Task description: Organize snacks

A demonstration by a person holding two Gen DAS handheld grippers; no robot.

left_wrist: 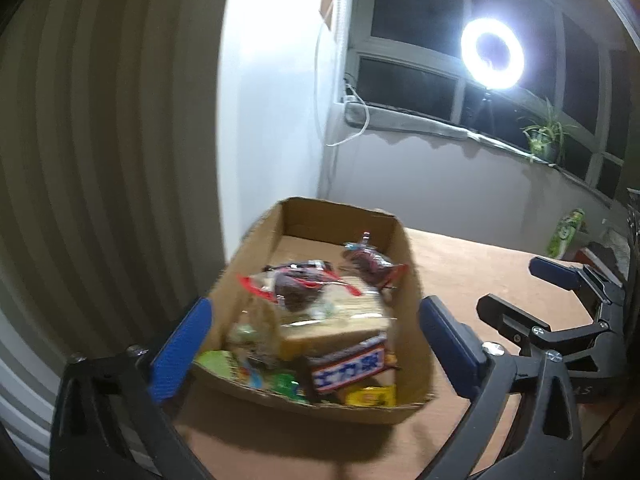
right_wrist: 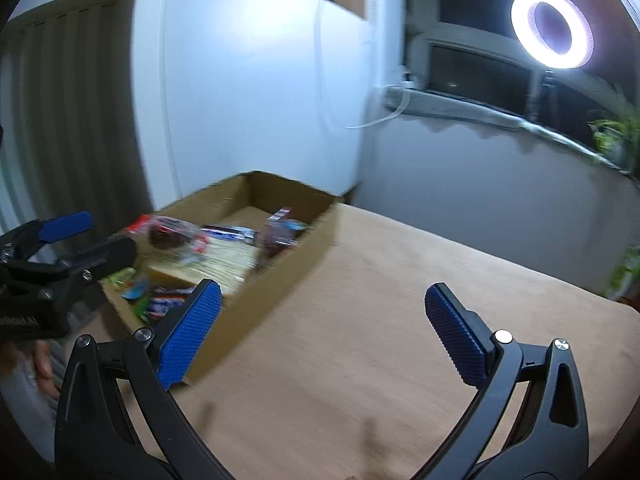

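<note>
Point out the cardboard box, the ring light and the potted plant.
cardboard box (right_wrist: 280,280), right wrist view, outer side wall.
ring light (left_wrist: 492,54), left wrist view, glowing ring's left arc.
potted plant (left_wrist: 546,136), left wrist view, leaves.

cardboard box (left_wrist: 404,248): 1 | ring light (left_wrist: 492,54): 1 | potted plant (left_wrist: 546,138): 1 | gripper (left_wrist: 316,348): 2

Ring light (left_wrist: 492,54) against dark window (left_wrist: 420,4)
</note>
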